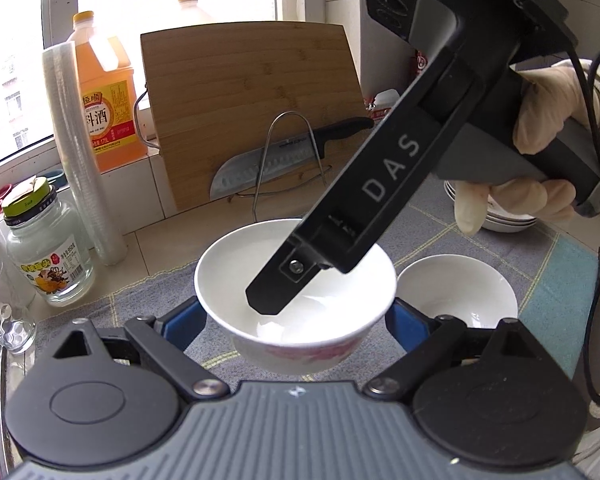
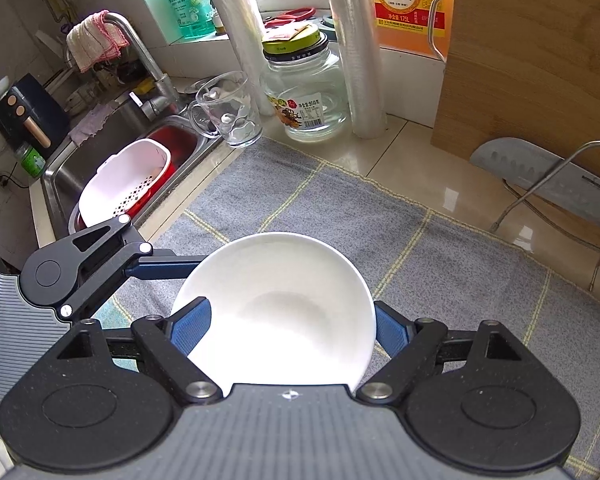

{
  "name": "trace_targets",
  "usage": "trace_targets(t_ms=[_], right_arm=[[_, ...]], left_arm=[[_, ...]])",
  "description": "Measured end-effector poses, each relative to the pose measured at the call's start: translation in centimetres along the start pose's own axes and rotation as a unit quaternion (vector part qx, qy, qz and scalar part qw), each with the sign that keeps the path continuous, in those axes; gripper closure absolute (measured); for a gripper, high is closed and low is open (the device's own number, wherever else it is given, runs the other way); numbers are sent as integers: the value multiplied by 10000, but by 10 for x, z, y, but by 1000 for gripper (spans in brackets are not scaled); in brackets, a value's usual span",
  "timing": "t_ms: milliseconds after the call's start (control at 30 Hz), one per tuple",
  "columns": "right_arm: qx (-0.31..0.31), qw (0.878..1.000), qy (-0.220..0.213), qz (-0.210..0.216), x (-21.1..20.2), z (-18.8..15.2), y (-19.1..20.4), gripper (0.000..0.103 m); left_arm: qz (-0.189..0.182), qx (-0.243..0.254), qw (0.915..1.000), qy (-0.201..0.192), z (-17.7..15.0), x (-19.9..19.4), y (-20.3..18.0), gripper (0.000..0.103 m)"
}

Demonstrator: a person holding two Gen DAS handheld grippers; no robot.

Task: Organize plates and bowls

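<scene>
The left claw point(image 1: 294, 316) is closed on a white bowl point(image 1: 292, 352) with a pink pattern, one blue pad against each side of its wall, and the bowl hangs just above the grey checked mat point(image 1: 480, 236). The right claw point(image 2: 288, 328), held in a gloved hand point(image 1: 548, 108), reaches down at the same bowl: its jaws stand fairly wide, one black finger over the inside of the bowl and the other just outside the opposite rim, but I cannot tell whether its pads press on the wall. Just beside the held bowl, a second white bowl point(image 1: 456, 292) sits upright on the mat. Farther back, partly hidden by the gloved hand, is a stack of white plates point(image 1: 508, 222). Behind the mat a wooden cutting board point(image 1: 252, 100) leans upright with a knife point(image 1: 260, 164) in a wire rack before it. A glass jar point(image 1: 48, 256) and an orange bottle point(image 1: 108, 112) stand by the window, and the sink point(image 2: 112, 140) lies beyond the mat's edge.
</scene>
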State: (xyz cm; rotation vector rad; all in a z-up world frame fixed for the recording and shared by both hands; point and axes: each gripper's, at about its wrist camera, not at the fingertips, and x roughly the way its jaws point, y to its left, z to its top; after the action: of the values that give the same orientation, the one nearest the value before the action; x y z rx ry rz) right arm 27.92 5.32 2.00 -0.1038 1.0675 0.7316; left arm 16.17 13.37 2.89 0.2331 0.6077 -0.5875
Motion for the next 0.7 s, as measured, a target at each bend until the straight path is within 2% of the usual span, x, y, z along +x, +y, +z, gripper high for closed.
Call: trace_targets(t_ms=[300, 700], right_arm=[[183, 9996, -152, -178, -35, -30, -16, 13], [484, 9978, -243, -385, -68, -74, -33, 13]], left_arm=[[-239, 186, 9995, -105, 14, 0, -37, 8], [-605, 364, 9975, -23, 18, 9, -77, 8]])
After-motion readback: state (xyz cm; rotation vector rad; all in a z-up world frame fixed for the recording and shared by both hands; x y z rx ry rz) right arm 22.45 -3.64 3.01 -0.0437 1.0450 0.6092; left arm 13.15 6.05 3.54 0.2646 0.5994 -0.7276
